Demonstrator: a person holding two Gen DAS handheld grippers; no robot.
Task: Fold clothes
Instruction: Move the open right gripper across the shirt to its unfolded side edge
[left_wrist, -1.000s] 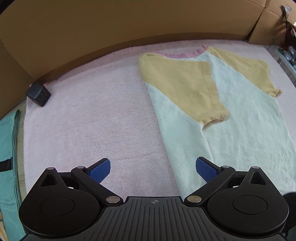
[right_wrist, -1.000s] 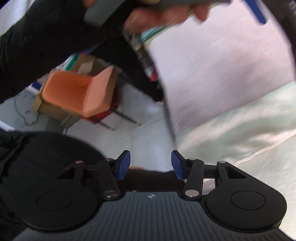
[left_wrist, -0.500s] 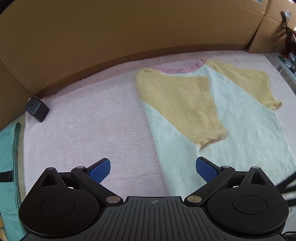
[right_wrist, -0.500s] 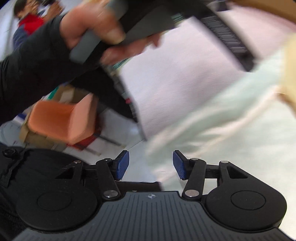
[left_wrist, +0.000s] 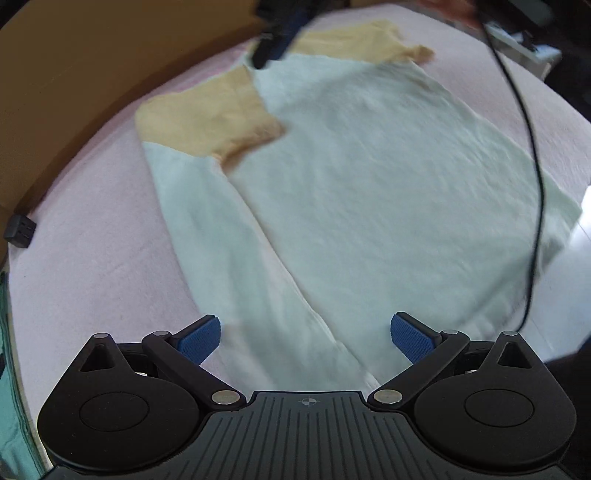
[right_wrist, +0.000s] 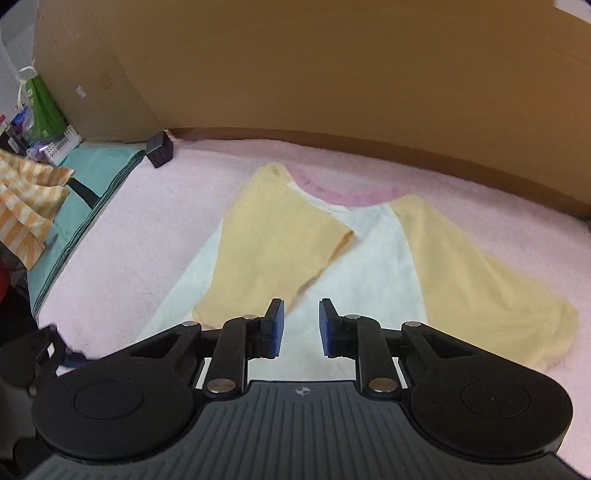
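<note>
Hovering over the half-folded shirt (right_wrist: 373, 251): left gripper (left_wrist: 306, 334) wide open and empty, right gripper (right_wrist: 300, 328) closing, nothing between.

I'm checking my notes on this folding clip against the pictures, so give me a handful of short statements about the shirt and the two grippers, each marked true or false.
1. One yellow sleeve of the shirt is already folded in over its pale body. True.
2. The shirt's collar is green. False: it is pink.
3. The left gripper is clamped on the hem. False: its jaws stand wide apart with nothing pinched, above the shirt's lower part.
4. The right gripper has cloth between its pads. False: the narrow gap is empty, and the jaws are closing.
5. A small black box sits on the pink towel near the cardboard wall. True.
</note>
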